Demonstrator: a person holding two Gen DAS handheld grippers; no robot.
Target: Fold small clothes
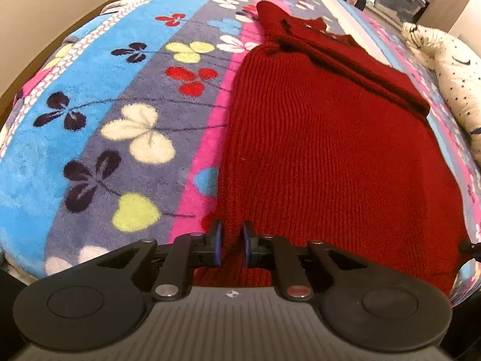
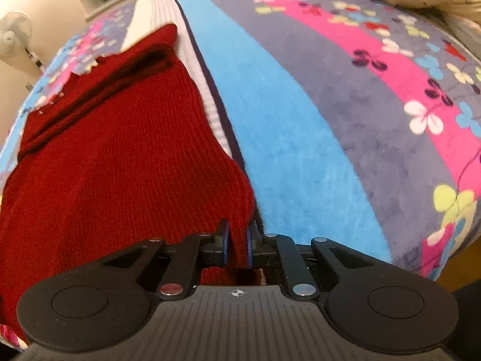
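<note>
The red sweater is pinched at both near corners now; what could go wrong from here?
1. The left hand-held gripper and the right hand-held gripper each pinch only a thin edge of the red sweater, so a corner may slip out.
2. The sleeve folded across the top may slide off on lifting.
3. The fleece blanket may drag the knit.

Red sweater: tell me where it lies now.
The red sweater lies flat on the flowered blanket, right of centre in the left wrist view, its near hem pinched by both claws.

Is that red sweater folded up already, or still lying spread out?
Partly folded: the red knit sweater lies flat on the flowered blanket, a sleeve laid across its top. Body still full length.
</note>
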